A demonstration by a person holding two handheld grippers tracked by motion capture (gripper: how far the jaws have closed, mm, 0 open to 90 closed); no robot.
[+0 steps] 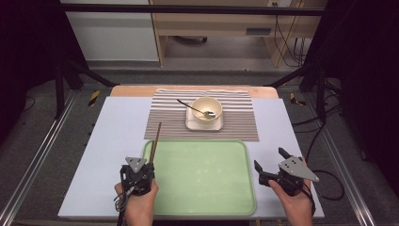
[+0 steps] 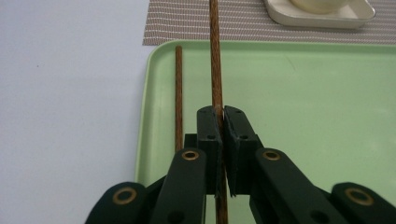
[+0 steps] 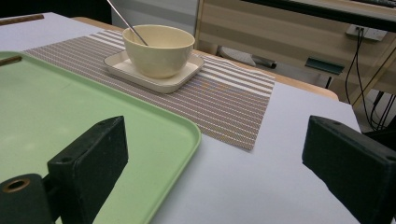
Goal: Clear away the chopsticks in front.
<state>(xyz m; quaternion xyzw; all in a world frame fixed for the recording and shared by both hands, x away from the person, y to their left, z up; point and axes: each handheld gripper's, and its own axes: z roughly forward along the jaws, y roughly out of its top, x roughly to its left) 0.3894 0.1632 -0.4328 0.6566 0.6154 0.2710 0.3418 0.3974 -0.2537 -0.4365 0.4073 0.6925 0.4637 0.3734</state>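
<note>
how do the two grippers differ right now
The left gripper is shut on a chopstick; the right gripper stands wide open, holding nothing. The left hangs over the green tray's left edge, the right just off its right edge. Both have black jaws and are hand-held.

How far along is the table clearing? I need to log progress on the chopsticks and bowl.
Done: one chopstick lies in the green tray. In hand: the left gripper is shut on the second chopstick. Left: the bowl, spoon and dish sit on the striped mat; the right gripper is open.
</note>
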